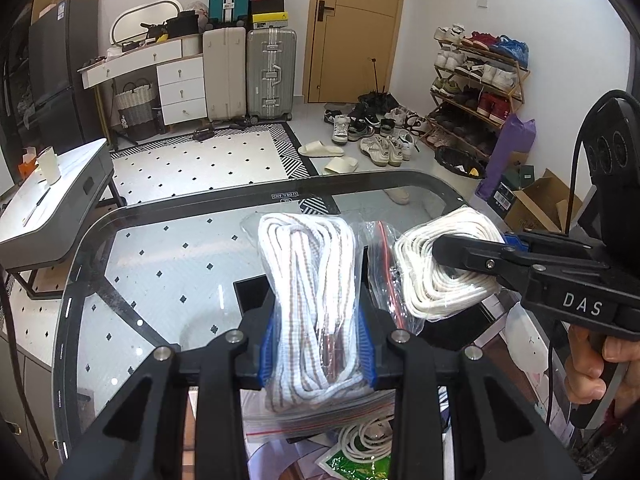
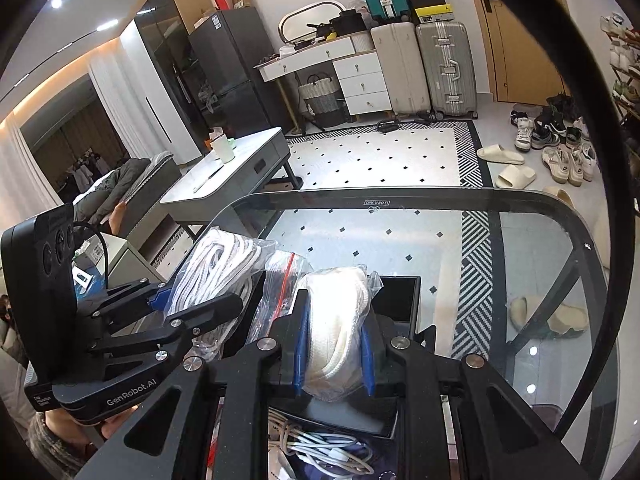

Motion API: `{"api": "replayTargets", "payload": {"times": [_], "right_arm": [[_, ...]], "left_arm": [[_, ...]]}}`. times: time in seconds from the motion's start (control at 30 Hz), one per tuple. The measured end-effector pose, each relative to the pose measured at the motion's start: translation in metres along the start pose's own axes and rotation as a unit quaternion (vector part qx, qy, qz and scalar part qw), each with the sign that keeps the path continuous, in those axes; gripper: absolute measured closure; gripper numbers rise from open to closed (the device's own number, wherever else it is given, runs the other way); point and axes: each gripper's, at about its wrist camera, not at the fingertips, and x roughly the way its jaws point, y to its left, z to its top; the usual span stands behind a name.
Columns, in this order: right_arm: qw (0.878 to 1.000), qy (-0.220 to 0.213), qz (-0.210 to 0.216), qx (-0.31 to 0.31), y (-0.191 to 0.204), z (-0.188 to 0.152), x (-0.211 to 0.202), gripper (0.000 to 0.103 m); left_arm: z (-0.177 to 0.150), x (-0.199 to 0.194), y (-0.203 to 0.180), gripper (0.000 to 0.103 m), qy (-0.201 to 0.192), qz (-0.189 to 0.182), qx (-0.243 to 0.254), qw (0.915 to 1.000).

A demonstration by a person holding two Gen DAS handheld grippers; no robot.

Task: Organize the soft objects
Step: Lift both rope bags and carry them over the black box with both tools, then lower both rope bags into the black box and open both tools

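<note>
My left gripper (image 1: 318,344) is shut on a bundle of white-and-brown striped cord (image 1: 308,264) sealed in a clear zip bag, held up over the glass table (image 1: 160,248). To its right, my right gripper (image 1: 444,250) clamps a coil of plain white rope (image 1: 432,284), also bagged. In the right wrist view the right gripper (image 2: 334,352) squeezes that white rope (image 2: 336,304) between blue pads, and the left gripper (image 2: 200,300) holds the striped bundle (image 2: 220,264) at the left. The two bags hang side by side, almost touching. A hand (image 1: 588,364) grips the right handle.
A black open box (image 2: 400,296) sits on the glass table (image 2: 440,208) just behind the bags. Loose white cables (image 2: 320,448) and a green packet (image 1: 356,464) lie below the grippers. A grey side table (image 1: 52,208) stands left; a cardboard box (image 1: 536,208) is at the right.
</note>
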Motion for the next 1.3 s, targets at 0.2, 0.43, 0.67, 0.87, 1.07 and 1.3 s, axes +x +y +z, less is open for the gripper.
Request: {"api": "replayTargets", "payload": {"times": [0.2, 0.43, 0.67, 0.87, 1.07, 1.3], "right_arm": [[1.0, 0.014, -0.002, -0.003, -0.002, 0.0, 0.014, 0.082], [0.999, 0.034, -0.008, -0.008, -0.006, -0.001, 0.031, 0.082], [0.998, 0.054, -0.013, -0.014, -0.01, -0.005, 0.047, 0.082], [0.996, 0.071, -0.022, -0.04, -0.007, -0.01, 0.052, 0.08], [0.997, 0.064, -0.027, -0.04, -0.008, -0.012, 0.043, 0.072], [0.998, 0.048, -0.029, -0.029, -0.013, -0.012, 0.022, 0.055]], "left_arm": [[-0.001, 0.014, 0.0, 0.071, 0.016, -0.004, -0.004, 0.9999], [-0.002, 0.028, 0.0, 0.071, 0.038, -0.014, -0.011, 0.9991], [-0.005, 0.037, 0.002, 0.071, 0.053, -0.014, -0.012, 0.9984], [-0.004, 0.036, 0.0, 0.071, 0.056, -0.009, -0.004, 0.9984], [-0.006, 0.035, -0.001, 0.064, 0.06, 0.002, 0.002, 0.9982], [-0.008, 0.027, 0.002, 0.046, 0.054, -0.002, -0.001, 0.9986]]}}
